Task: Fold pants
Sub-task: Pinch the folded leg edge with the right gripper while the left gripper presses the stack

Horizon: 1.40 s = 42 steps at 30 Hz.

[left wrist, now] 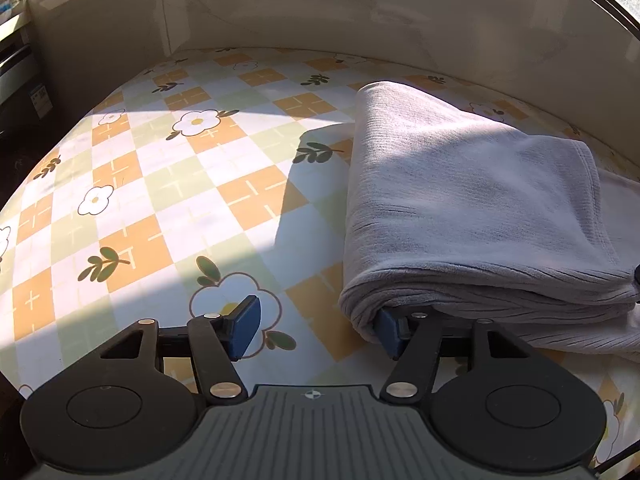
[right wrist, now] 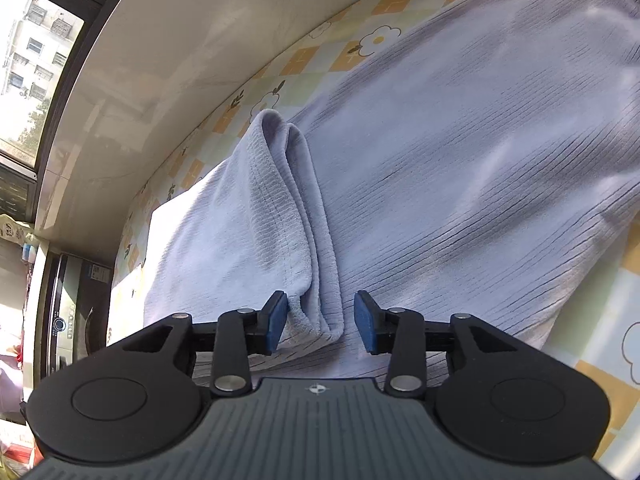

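The left claw (left wrist: 316, 326) sits low over the surface (left wrist: 168, 200), its jaws spread wide; its right pad (left wrist: 387, 330) is tucked against the near corner of the folded pants (left wrist: 460, 208), while the left pad (left wrist: 245, 328) stands free over the checked cloth. The right claw (right wrist: 321, 322) also stands wide, level and pointing along the pants (right wrist: 460, 160), with the hem end of the folded-over leg (right wrist: 316, 320) lying between its pads, gripped by neither. The pants are grey ribbed fabric, lying on the right side of the surface in the left wrist view, one layer doubled back over the rest. Their left edge runs straight away from the claw towards the wall (left wrist: 320, 8). To the left of the pants the floral surface lies open out to its rim, with a window (right wrist: 36, 60) beyond the wall.
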Each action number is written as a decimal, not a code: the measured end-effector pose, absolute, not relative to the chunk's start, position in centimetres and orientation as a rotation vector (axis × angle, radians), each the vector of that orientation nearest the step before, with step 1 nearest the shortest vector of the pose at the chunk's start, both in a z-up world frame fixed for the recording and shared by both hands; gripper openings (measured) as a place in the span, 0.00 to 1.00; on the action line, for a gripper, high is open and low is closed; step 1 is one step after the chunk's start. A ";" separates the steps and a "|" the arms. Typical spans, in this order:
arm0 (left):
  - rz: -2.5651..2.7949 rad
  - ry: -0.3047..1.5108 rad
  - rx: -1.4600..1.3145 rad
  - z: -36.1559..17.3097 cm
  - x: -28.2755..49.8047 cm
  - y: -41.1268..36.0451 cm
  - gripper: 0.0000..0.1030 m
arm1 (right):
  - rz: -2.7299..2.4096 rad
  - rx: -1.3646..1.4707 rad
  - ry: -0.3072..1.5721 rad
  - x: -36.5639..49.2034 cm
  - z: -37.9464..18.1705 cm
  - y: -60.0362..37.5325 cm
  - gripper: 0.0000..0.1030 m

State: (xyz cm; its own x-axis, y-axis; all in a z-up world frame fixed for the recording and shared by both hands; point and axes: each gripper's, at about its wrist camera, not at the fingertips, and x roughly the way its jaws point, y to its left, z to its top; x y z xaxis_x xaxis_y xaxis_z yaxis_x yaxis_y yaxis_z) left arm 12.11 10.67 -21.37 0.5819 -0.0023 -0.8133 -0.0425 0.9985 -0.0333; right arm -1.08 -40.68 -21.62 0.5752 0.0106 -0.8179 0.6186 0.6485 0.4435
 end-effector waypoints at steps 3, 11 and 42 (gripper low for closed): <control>0.025 0.949 -0.054 -21.5 12.1 10.8 0.65 | -0.401 0.822 0.900 -0.9 -22.2 -41.3 0.44; 0.032 0.946 -0.025 -21.4 12.1 10.4 0.66 | -0.299 0.853 0.992 1.1 -23.8 -40.7 0.38; -0.022 0.945 0.092 -21.2 11.9 7.8 0.73 | -0.410 0.616 0.892 -1.9 -19.9 -42.9 0.40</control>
